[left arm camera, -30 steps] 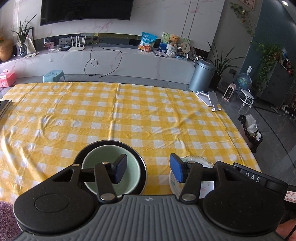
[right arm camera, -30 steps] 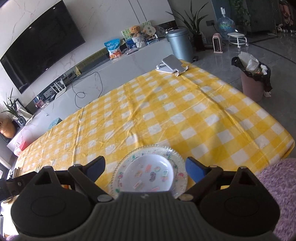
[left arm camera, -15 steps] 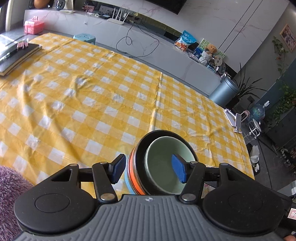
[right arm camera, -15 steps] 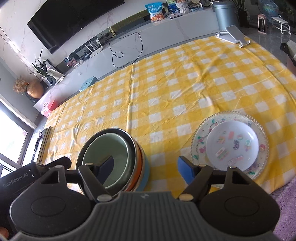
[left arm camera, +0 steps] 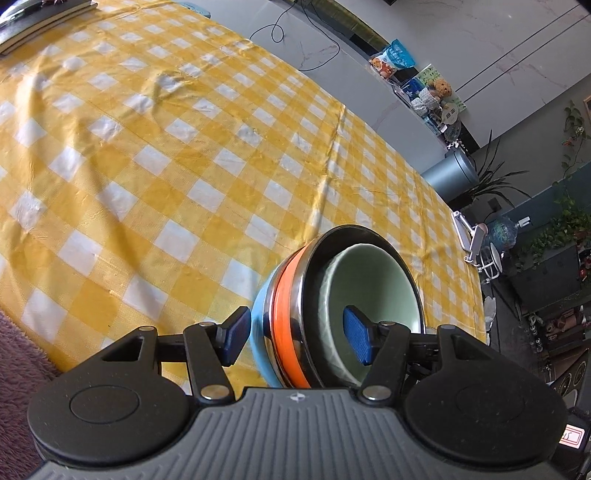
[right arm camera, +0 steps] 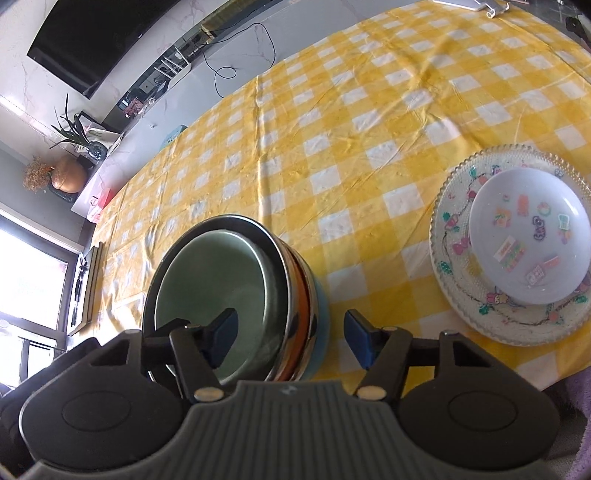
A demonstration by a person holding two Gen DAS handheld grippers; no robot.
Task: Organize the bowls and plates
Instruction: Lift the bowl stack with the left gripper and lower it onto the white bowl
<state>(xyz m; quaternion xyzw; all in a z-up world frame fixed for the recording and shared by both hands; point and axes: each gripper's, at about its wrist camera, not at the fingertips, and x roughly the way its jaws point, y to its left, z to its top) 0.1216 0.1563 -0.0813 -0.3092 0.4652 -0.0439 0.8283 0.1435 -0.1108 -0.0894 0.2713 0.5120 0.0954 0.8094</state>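
A nested bowl stack stands near the table's front edge: a pale green bowl (left arm camera: 373,280) inside a steel-rimmed black one, over orange and light blue bowls (right arm camera: 321,325). My left gripper (left arm camera: 295,338) straddles the stack's left wall, one pad outside the blue bowl and one inside the green bowl, with small gaps at both. My right gripper (right arm camera: 291,338) straddles the opposite wall and its jaws are closing; the outer pad stands clear of the blue bowl. To the right, a small white sticker plate (right arm camera: 528,240) rests on a patterned glass plate (right arm camera: 454,221).
A yellow checked cloth (left arm camera: 184,147) covers the table. Dark books (left arm camera: 37,18) lie at its far left end and a phone stand (left arm camera: 469,236) at the far right corner. A purple fuzzy fabric (left arm camera: 18,350) lies below the near edge.
Both grippers came down onto the bowl stack. The right one swung left from the plates and its jaws narrowed. The left one rolled and now straddles the stack's rim.
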